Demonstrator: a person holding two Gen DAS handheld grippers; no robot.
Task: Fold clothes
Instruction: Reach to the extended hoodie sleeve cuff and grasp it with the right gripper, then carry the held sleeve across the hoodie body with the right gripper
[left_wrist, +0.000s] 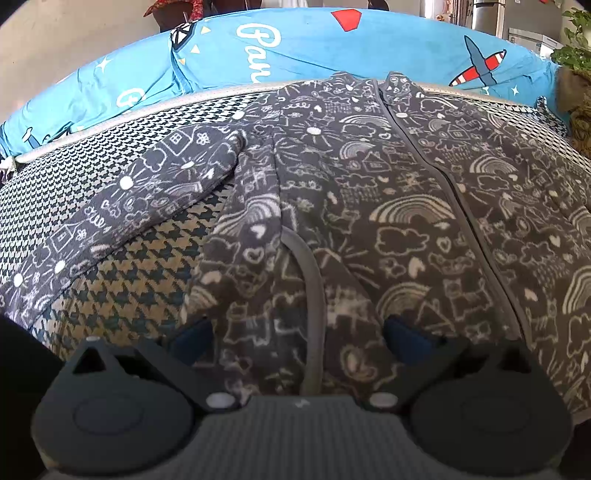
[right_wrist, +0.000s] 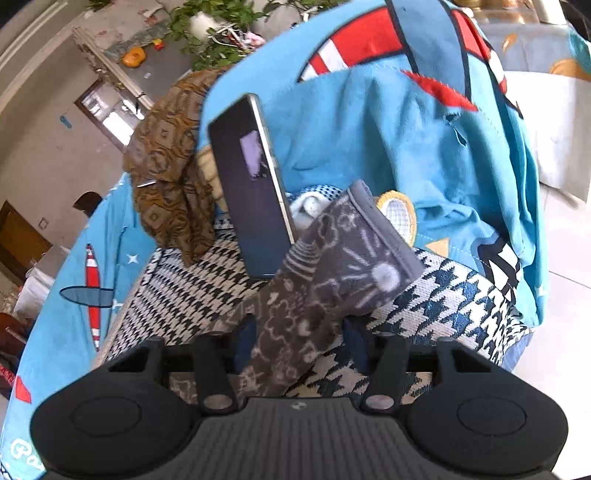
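Observation:
A dark grey garment (left_wrist: 369, 184) printed with white doodles lies spread flat on a houndstooth cover (left_wrist: 140, 280), its zip (left_wrist: 436, 177) running up the middle. One sleeve (left_wrist: 147, 184) stretches out to the left. My left gripper (left_wrist: 299, 336) stands open and wide at the garment's near hem, with fabric bunched between its blue pads (left_wrist: 192, 338). In the right wrist view the other sleeve (right_wrist: 332, 273) rises off the cover, its grey cuff (right_wrist: 388, 229) pointing away. My right gripper (right_wrist: 299, 343) is shut on this sleeve partway along it.
A dark phone (right_wrist: 251, 199) leans upright just beyond the cuff. A blue blanket (right_wrist: 369, 147) with red aeroplanes is heaped behind the cover. A brown patterned cloth (right_wrist: 166, 166) lies to the phone's left. A leafy plant (left_wrist: 576, 48) stands at the far right. White floor (right_wrist: 565, 240) shows past the right edge.

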